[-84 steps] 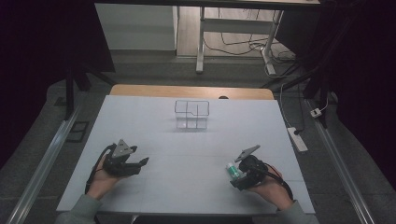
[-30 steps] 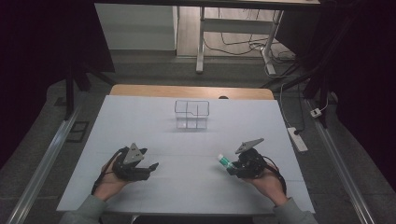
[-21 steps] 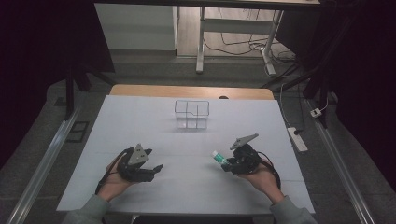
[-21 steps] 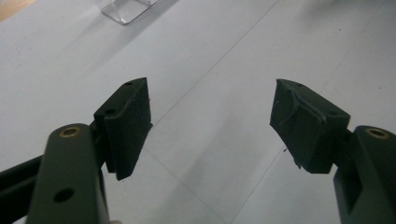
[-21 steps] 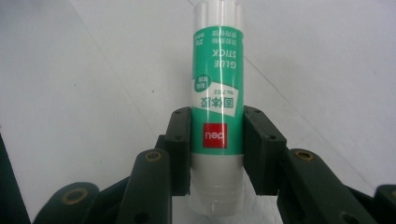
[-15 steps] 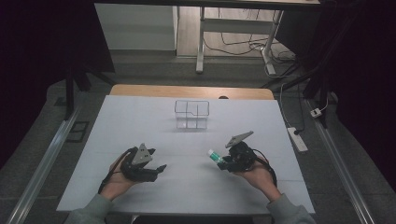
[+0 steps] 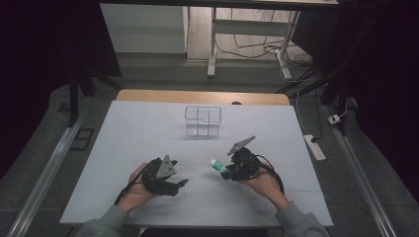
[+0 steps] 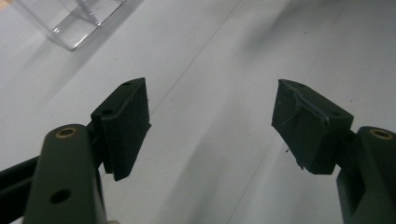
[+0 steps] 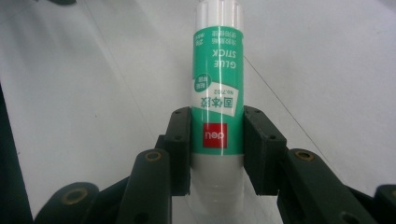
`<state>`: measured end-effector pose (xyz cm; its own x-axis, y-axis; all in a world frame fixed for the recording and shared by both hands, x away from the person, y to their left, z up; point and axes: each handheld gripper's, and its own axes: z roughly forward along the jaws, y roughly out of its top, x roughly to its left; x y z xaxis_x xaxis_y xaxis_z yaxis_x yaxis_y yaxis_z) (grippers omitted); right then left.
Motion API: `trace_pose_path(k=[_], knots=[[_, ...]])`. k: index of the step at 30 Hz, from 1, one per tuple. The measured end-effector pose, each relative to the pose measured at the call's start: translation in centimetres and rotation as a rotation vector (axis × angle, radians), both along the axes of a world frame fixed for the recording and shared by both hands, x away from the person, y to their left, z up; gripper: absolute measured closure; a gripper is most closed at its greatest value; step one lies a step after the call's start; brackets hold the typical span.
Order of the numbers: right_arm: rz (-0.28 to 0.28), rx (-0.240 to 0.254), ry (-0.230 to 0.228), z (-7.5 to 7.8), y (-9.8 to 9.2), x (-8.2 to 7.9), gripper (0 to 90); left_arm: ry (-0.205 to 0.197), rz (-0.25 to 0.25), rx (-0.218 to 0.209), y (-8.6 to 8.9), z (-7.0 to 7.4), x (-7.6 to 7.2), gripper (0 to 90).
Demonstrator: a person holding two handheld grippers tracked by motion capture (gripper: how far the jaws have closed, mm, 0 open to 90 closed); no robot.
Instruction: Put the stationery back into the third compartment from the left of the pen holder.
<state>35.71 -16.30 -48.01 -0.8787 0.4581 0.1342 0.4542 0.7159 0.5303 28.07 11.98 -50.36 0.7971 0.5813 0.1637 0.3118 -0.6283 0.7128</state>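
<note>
Glue stick, green label, clamped at lower body between right gripper fingers, pointing along them, above near right part of bench. Left gripper just left of it, fingers spread wide, nothing between. Clear plastic compartment box well beyond, mid-bench.

This looks like a lab or recording room set up for data capture rather than a home. A plain white tabletop stands on a grey carpeted floor, with metal rails running along both sides. Loose cables lie on the floor beyond it, a white power strip sits to the right, and a bare desk frame stands behind, amid dark surroundings.
</note>
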Motion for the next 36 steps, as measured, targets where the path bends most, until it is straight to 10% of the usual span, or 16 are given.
trace_pose_path(k=[36], knots=[[0.16,-0.056,0.067,-0.5,3.8,-0.3,65.1,-0.073,-0.168,0.16,-5.6,0.1,0.9,26.2]])
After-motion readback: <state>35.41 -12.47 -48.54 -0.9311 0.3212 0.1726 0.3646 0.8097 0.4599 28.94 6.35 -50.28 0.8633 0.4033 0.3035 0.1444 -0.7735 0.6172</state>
